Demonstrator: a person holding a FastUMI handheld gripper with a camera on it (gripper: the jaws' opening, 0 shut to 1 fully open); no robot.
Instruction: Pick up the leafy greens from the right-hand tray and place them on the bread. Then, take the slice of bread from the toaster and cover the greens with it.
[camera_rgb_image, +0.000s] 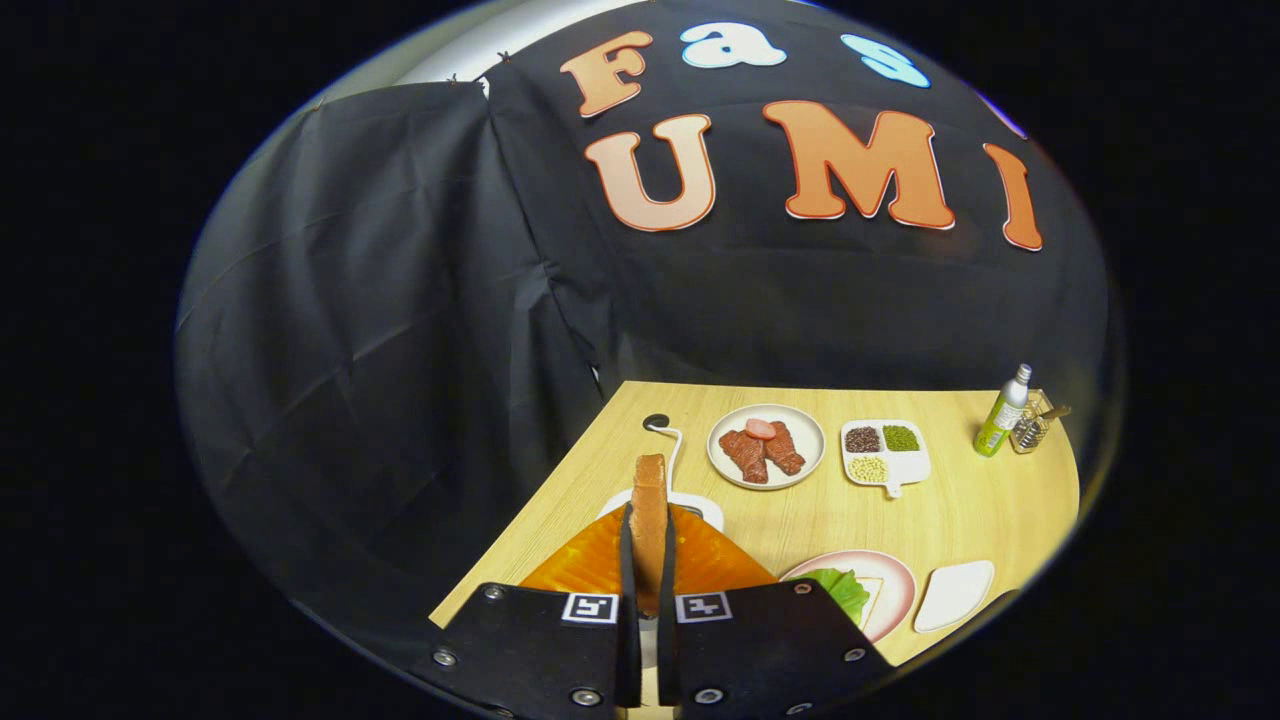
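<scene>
A handheld gripper (649, 560) clamps a slice of bread (650, 510) edge-on between its two black fingers (627, 590), both pressing on the slice's flat sides. The slice stands upright, its brown crust rising past the fingertips. Just beneath and beyond it sits the toaster (700, 505), white, with an orange surface (590, 565) spread around the fingers. All this rests on a light wooden table (830, 520). Near and to the right, a pink-rimmed plate (895, 580) carries leafy greens (840, 590) lying on a pale slice of bread; part of it is hidden by the gripper body. Just right of that plate lies a small white tray (955, 595). Farther away stand a plate with reddish meat pieces (765, 450), a divided dish of grains (885, 452), and at the far right a green bottle (1003, 412) beside a small holder (1030, 428).
</scene>
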